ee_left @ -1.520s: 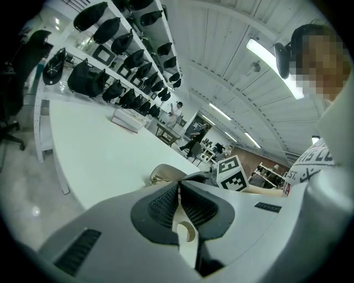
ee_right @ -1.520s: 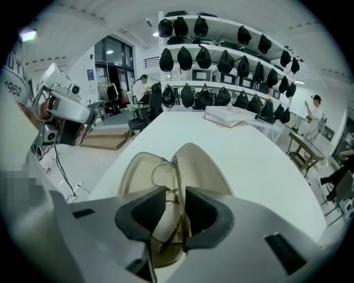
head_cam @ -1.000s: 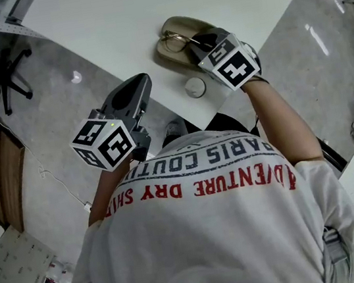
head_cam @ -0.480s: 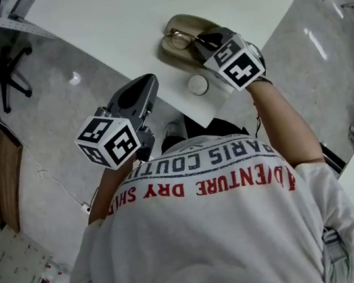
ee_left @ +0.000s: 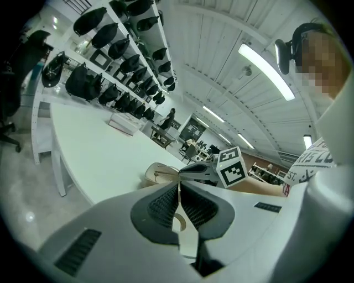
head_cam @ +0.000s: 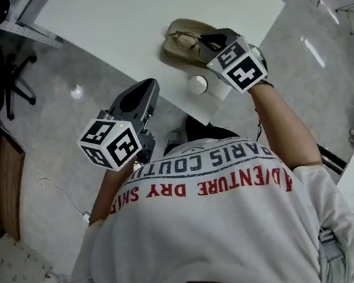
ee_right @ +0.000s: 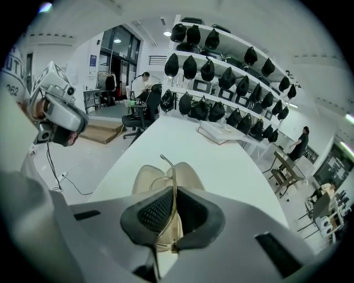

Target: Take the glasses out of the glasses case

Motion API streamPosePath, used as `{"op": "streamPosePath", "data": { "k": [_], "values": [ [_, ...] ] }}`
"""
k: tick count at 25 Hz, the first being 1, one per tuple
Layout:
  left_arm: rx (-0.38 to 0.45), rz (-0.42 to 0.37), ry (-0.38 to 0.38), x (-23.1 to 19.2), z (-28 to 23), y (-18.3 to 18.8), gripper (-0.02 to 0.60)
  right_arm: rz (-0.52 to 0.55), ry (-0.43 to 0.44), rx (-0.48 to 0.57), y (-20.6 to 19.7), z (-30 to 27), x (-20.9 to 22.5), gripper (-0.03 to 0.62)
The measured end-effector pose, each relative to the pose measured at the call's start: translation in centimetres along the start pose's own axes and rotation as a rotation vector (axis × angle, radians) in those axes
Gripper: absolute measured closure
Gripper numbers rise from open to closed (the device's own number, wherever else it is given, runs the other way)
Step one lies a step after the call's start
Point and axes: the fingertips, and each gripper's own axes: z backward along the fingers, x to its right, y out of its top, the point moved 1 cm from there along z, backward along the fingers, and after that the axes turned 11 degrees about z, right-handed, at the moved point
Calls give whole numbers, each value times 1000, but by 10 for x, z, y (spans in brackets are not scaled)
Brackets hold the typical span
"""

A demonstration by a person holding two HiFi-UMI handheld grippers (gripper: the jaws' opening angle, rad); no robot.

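Near the table [head_cam: 143, 9] corner, over the open case [ee_right: 145, 177]: glasses [ee_right: 172, 168], pinched by one thin wire arm between the jaws of the right gripper [ee_right: 172, 204]. Clamped edge-on, with the rest of the frame hanging toward the case; hard to say whether clear of the lining or touching it. Left gripper [ee_left: 178, 188] off to the side above the floor [head_cam: 43, 138], jaws together on nothing.

Probably very light and springy, so little squeeze needed. Probably fragile too: thin metal, easily bent at the hinge, with lenses prone to scratches and smears. Unlikely to slip from ribbed pads, yet apt to pivot about so narrow a hold. Better taken at the bridge or on the arm close to the hinge, never on a lens. Worth raising slowly and level, lest the free arm snag the case rim.
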Motion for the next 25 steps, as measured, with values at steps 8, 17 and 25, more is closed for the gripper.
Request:
{"op": "streamPosePath", "data": {
  "k": [8, 17, 25],
  "values": [
    [34, -45, -37, 20, 20, 8, 546, 5, -92, 57, 27, 47, 0, 560],
    [53, -118, -85, 47, 41, 15, 546, -16, -162, 189, 62, 117, -23, 560],
    [37, -181, -130, 67, 60, 11, 546, -74, -180, 312, 79, 170, -65, 560]
  ]
}}
